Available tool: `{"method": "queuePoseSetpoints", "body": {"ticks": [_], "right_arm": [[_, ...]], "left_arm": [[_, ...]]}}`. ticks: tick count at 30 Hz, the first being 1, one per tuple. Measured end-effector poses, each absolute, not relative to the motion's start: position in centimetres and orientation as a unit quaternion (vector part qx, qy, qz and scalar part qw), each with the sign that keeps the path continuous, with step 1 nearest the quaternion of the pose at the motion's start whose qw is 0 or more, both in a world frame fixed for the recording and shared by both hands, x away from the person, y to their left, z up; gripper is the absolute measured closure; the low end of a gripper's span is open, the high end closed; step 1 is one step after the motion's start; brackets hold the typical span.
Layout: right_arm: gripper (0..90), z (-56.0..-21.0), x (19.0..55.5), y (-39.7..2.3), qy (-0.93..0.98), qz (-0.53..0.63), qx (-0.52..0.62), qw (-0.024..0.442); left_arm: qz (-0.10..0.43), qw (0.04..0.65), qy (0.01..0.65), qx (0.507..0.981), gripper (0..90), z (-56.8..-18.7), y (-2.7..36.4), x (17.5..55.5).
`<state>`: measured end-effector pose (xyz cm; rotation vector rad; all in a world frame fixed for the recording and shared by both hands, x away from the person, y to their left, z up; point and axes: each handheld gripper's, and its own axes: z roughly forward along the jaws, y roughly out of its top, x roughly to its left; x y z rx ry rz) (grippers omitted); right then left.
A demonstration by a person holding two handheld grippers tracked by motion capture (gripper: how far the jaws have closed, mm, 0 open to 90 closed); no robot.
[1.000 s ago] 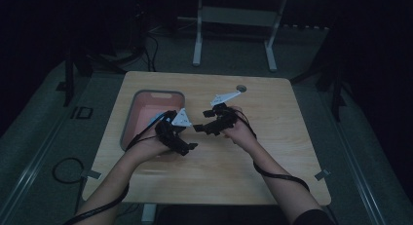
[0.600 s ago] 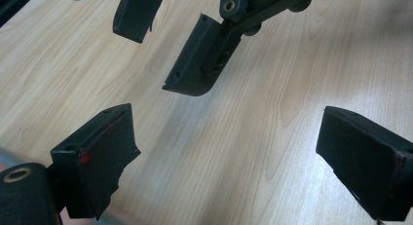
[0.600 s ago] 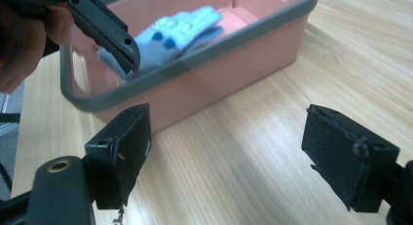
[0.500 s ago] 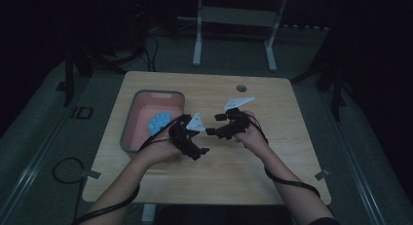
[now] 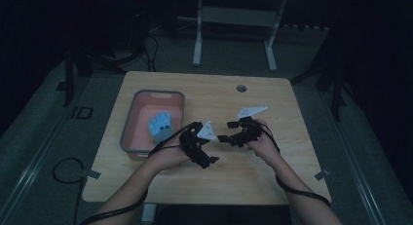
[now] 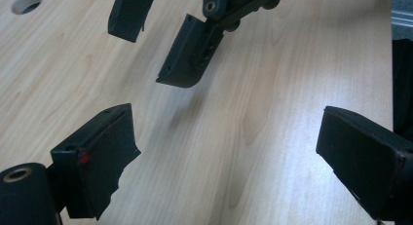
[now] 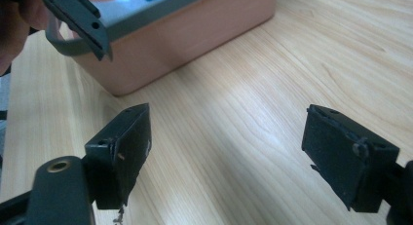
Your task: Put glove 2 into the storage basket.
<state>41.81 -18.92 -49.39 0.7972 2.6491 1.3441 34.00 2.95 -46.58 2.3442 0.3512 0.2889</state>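
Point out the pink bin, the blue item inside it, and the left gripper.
Pink plastic bin with grey rim (image 5: 127, 135): high view, left wall.
Light blue item (image 5: 160, 124): high view, its middle.
Left gripper (image 6: 229, 147): left gripper view, between its open jaws.

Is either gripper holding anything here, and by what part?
Nothing is held: left gripper and right gripper both stand open over bare table.

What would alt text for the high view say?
A person holds the left gripper and right gripper, both open and empty, over a wooden table. A pink bin at left holds a light blue object.
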Motion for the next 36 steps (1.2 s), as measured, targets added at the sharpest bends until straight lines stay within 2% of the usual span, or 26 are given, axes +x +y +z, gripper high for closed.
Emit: {"method": "queuePoseSetpoints", "body": {"ticks": [19,36], "right_arm": [[16.4,-52.0,39.6,-22.5,0.855,0.436,0.279,0.034],[15.1,-53.4,37.8,-24.4,0.856,0.423,0.291,0.062]], "left_arm": [[0.086,0.376,0.093,0.918,7.7,-48.8,-0.7,32.3],[0.06,0.377,0.075,0.921,7.7,-52.1,-3.0,31.7]]}}
